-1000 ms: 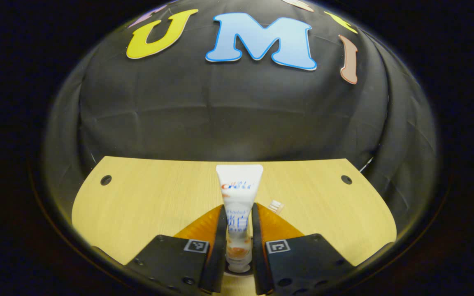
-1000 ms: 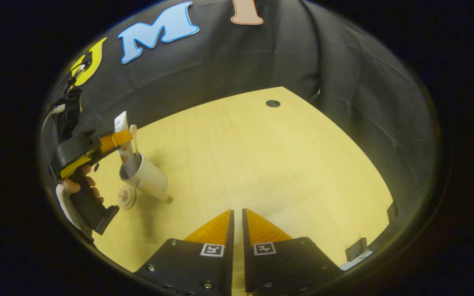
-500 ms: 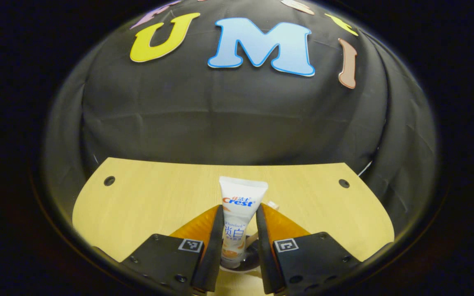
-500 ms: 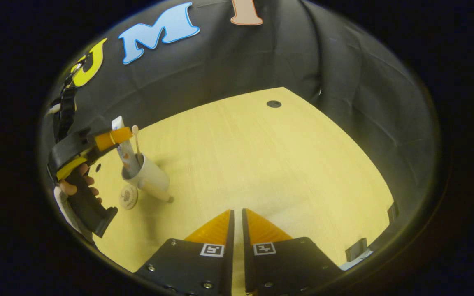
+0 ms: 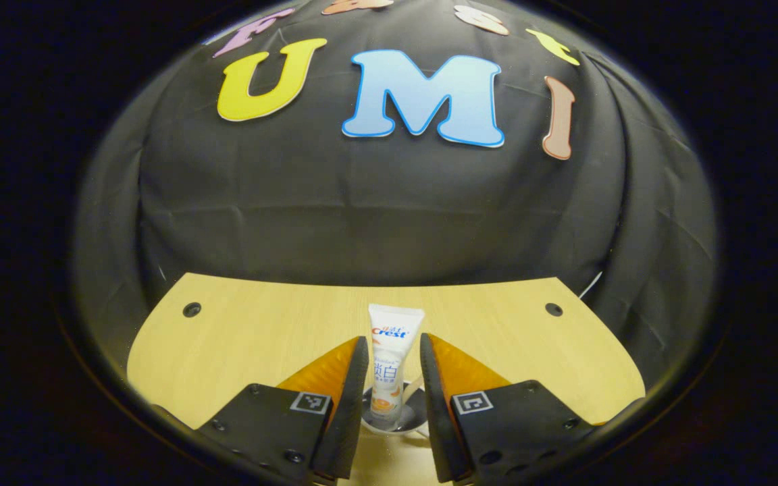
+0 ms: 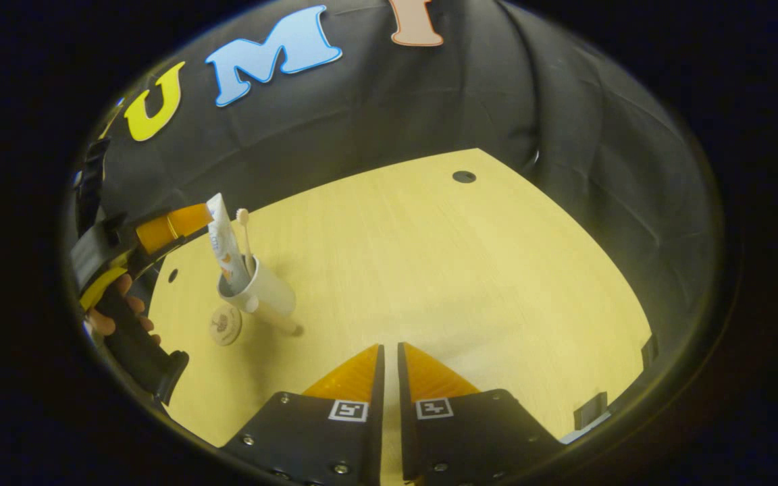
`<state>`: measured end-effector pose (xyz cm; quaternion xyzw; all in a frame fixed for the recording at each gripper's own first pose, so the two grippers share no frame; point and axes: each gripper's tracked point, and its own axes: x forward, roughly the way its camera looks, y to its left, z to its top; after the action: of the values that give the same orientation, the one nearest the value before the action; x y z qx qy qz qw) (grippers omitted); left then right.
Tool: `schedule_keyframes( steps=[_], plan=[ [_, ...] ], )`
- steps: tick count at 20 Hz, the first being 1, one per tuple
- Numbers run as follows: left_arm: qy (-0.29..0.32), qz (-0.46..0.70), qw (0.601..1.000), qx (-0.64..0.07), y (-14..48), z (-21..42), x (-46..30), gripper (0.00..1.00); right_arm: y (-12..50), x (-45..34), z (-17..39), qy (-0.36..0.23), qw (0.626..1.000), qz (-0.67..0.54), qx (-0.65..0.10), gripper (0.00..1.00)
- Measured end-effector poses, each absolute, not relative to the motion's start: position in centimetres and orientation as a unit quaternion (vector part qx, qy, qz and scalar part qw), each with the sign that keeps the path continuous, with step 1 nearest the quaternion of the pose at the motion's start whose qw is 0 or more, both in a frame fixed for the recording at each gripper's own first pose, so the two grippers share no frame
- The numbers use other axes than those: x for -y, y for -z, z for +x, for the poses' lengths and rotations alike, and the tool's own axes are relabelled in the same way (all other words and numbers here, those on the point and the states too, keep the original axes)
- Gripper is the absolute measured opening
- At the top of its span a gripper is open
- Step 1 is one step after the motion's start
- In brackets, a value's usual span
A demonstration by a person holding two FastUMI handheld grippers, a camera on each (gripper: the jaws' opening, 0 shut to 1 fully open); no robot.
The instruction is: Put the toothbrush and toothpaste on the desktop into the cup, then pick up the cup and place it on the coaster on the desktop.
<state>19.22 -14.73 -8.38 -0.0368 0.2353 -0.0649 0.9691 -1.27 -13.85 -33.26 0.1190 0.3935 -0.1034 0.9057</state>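
**Toothpaste in cup, left gripper let go; cup transfer to coaster comes next**

Left gripper view: Your left gripper (image 5: 392, 368) sits just near of the cup (image 5: 396, 417), its jaws spread with a gap on either side of the toothpaste tube (image 5: 392, 358). Neither finger presses the tube. The tube stands nearly upright, cap end down inside the cup, crimped end up. Only part of the cup's rim is visible between your fingers. The wooden desktop (image 5: 240, 337) runs to the far edge beyond it.

Right gripper view: Your right gripper (image 6: 390, 368) hangs above the near middle of the desktop (image 6: 443, 270), jaws pressed together on nothing. Far to the left stands the white cup (image 6: 264, 293), holding both the toothpaste tube (image 6: 225, 246) and the toothbrush (image 6: 246, 236), head up. The round coaster (image 6: 225, 326) lies flat just near-left of the cup; whether they touch, I cannot tell. The left gripper (image 6: 183, 221) is beside the tube's top, with a hand (image 6: 112, 307) on its handle.

Judgement: the loading step looks done, and the cup is not yet on the coaster. Next you need a grip on the cup wall below the rim, a lift held upright so the contents stay in, and a short shift near-left onto the coaster. The left gripper is the closer one.
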Motion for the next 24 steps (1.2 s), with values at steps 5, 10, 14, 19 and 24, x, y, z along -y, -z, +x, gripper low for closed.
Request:
schedule_keyframes(
  steps=[5, 10, 14, 19, 24],
  plan=[
    [0.069, -0.039, 0.97, -0.229, 6.8, 17.3, 14.0, 0.51, 32.6, 12.4, -0.6, 0.077, 0.914, 0.103, -0.384, 0.11],
    [0.058, -0.039, 0.969, -0.235, 6.4, 14.6, 11.3, 0.51, 32.1, 10.4, 1.1, 0.01, 0.918, 0.07, -0.39, 0.11],
    [0.042, -0.046, 0.966, -0.251, 7.1, 11.9, 8.3, 0.79, 32.0, 8.4, 2.8, -0.048, 0.913, 0.046, -0.402, 0.15],
    [0.011, -0.049, 0.962, -0.267, 8.0, 9.0, 4.4, 0.79, 32.3, 5.2, 4.3, -0.121, 0.9, 0.014, -0.419, 0.2],
    [-0.029, -0.063, 0.958, -0.279, 8.7, 6.3, 0.4, 0.79, 33.2, 3.0, 6.0, -0.163, 0.882, -0.002, -0.442, 0.25]
  ],
)
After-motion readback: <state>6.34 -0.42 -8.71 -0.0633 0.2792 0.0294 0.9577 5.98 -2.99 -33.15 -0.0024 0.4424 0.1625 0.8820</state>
